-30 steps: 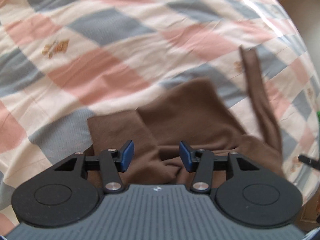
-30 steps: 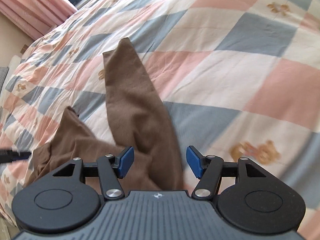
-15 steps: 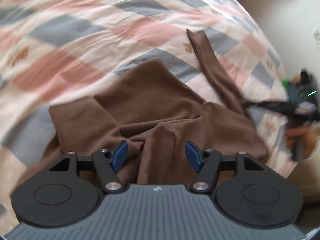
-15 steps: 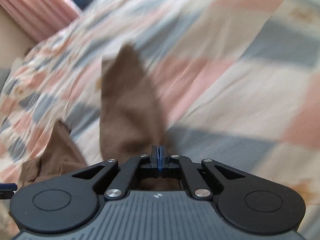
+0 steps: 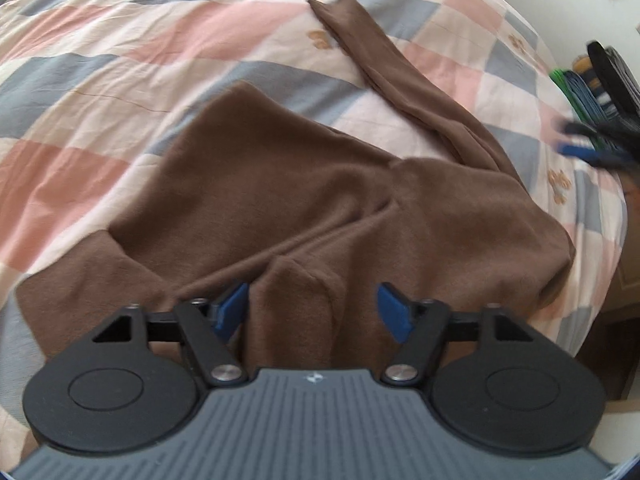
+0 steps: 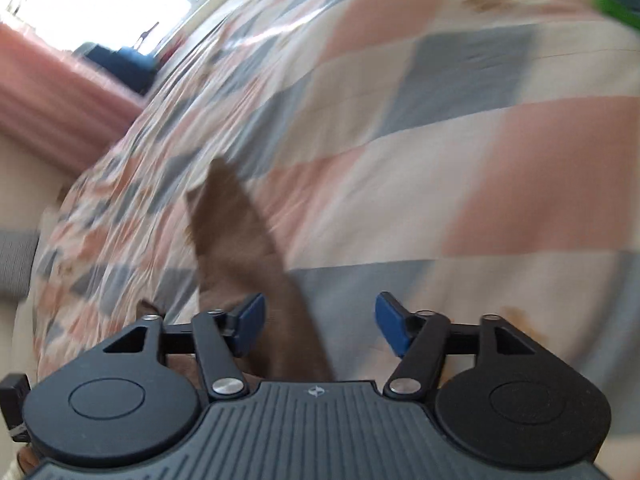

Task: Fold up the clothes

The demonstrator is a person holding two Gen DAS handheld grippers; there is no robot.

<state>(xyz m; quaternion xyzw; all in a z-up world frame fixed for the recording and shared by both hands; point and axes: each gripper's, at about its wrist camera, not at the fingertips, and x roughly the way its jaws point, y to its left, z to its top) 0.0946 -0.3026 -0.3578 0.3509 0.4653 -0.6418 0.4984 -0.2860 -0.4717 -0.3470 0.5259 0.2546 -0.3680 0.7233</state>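
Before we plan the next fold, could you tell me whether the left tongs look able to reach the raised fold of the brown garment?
Probably yes: the left tongs are open, the raised fold sits between them, nothing intervening.

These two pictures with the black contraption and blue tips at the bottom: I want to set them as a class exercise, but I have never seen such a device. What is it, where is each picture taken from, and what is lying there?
No robot here: a person holds a pair of tongs in each hand, and a small camera on each looks forward along its two blue-tipped fingers. One picture comes from the left tongs, the other from the right tongs. Both pairs are open and hold nothing. Below them lies a brown top, crumpled, on a checked bedspread of pink, grey and cream squares. One long sleeve stretches away from the body of the top; the right view shows that sleeve too, blurred. The right tongs also appear, blurred, at the edge of the left view.
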